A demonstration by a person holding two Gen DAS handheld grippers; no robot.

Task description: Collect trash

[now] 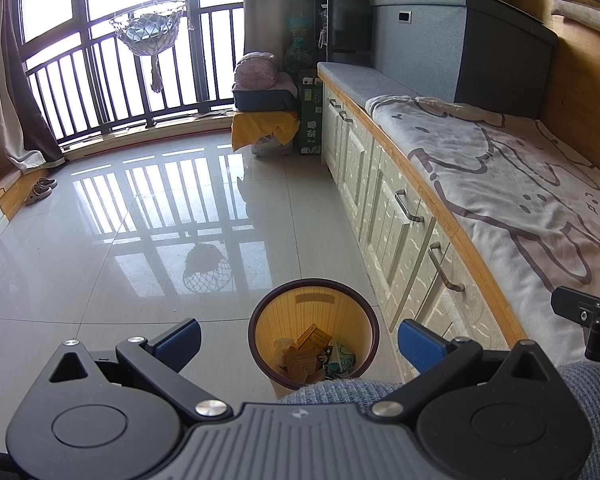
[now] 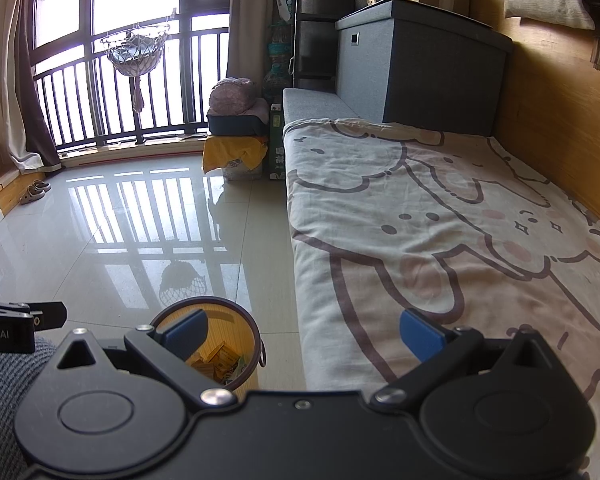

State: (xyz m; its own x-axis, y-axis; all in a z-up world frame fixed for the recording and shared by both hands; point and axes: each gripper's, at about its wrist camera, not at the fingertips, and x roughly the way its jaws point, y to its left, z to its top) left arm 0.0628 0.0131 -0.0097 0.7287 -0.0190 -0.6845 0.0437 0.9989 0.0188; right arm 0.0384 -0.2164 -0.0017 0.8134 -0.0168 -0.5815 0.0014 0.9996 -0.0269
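Note:
A round yellow trash bin (image 1: 260, 344) with a dark rim stands on the tiled floor beside the bed's white drawers. Several cartons and wrappers (image 1: 314, 354) lie in its bottom. My left gripper (image 1: 300, 340) is open and empty, held above the bin with the bin between its blue fingers. In the right wrist view the bin (image 2: 242, 322) is at lower left, partly hidden by my left finger. My right gripper (image 2: 302, 334) is open and empty, held over the bed's edge. The right gripper's tip (image 1: 584, 316) shows at the left view's right edge.
The bed (image 2: 440, 220) with a cartoon blanket fills the right side, with white drawers (image 1: 384, 216) below it. A grey storage box (image 1: 452, 40) sits at its far end. A yellow-draped box (image 1: 260, 128) and slippers (image 1: 40, 190) stand on the glossy floor near the window railing.

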